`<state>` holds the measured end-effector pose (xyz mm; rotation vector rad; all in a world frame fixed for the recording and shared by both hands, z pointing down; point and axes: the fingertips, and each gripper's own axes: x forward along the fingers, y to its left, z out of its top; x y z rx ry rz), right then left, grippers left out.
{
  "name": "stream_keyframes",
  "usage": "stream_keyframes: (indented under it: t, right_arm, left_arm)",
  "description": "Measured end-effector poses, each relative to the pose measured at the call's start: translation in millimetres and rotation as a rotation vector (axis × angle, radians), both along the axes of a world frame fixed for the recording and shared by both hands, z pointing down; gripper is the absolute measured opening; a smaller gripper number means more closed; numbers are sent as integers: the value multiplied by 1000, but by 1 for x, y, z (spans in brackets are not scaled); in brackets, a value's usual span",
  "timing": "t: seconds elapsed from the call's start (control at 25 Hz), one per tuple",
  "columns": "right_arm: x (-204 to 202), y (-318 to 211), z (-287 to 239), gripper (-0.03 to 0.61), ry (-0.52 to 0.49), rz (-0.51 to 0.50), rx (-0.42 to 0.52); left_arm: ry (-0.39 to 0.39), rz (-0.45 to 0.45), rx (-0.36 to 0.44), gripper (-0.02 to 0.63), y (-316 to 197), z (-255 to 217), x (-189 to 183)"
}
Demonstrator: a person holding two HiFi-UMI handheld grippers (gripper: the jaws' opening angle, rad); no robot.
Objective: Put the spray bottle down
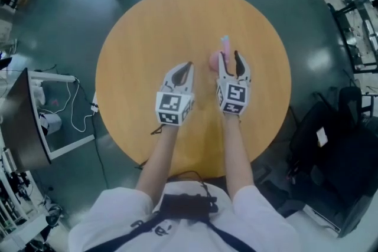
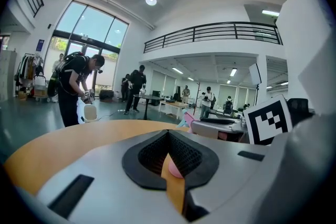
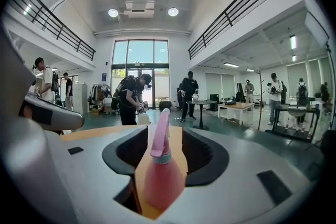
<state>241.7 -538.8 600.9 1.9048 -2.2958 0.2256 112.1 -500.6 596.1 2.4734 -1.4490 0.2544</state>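
Head view: 2 grippers, the left gripper and the right gripper, are hovering over 1 round wooden table, with green floor around it.

Left gripper view: its jaws are meeting at the tips, pinching nothing.

Right gripper view: its jaws are standing spread. 1 pink spray bottle is standing upright between them on the tabletop, with the pads not pressing it. Several people are standing in the hall beyond.

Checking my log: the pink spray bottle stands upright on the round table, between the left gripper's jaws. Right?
Not the left: the pink spray bottle stands upright on the round table, between the right gripper's jaws, as the right gripper view shows.
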Motion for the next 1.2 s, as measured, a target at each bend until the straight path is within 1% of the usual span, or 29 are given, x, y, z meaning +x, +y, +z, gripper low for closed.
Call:
stream_keyframes:
  t: [0.16,0.32,0.48,0.6,0.8,0.92,1.08,1.2]
  right_arm:
    - [-11,9,-14,225,-17,-2,4]
    - [-18,35,-28,209,-28,-6,15]
    - [-25,72,-44,153,-41,0,28]
    - [-37,107,-60,132,-52,0,25]
    - [-70,155,-87,88,-50,-9,34]
    - [-92,183,-110,63,-64,-21,73]
    - [-115,240,-132,25,-92,-50,140]
    - [-139,263,-151,18,-105,-96,173]
  left_arm:
    - [10,8,2,12,9,-10,-9]
    - [6,19,20,12,26,-21,-11]
    - [18,31,52,12,49,-43,-15]
    - [27,35,63,12,79,-61,-24]
    - [33,25,64,12,121,-76,-50]
    - [37,21,99,12,142,-92,-67]
    - [38,17,164,12,187,-114,-82]
    - [47,8,194,12,205,-128,-99]
